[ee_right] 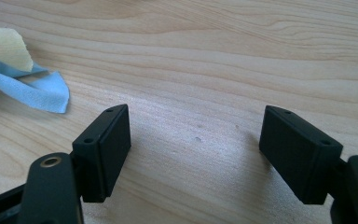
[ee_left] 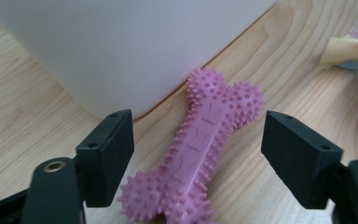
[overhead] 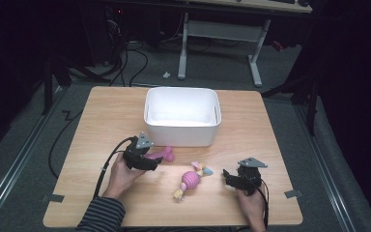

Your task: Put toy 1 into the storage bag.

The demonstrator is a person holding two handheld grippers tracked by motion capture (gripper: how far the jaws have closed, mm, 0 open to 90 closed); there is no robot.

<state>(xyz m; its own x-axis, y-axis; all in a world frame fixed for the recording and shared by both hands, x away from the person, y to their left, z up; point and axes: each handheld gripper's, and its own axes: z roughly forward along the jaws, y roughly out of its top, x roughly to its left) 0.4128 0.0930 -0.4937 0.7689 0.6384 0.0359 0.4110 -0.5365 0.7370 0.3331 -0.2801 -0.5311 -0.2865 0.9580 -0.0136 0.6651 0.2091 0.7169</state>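
Pink bone toy [ee_left: 200, 149] lies untouched between left gripper's [ee_left: 198, 154] level, wide-open fingers [ee_left: 109, 154].

The high view is lit from above: the counter [overhead: 101, 125] and the white bin [overhead: 181, 118] are bright, while the surrounding floor falls into near-black. The bin's inside glares white. Both gripper views are evenly bright, with soft shadows under the jaws, and slightly soft close up.
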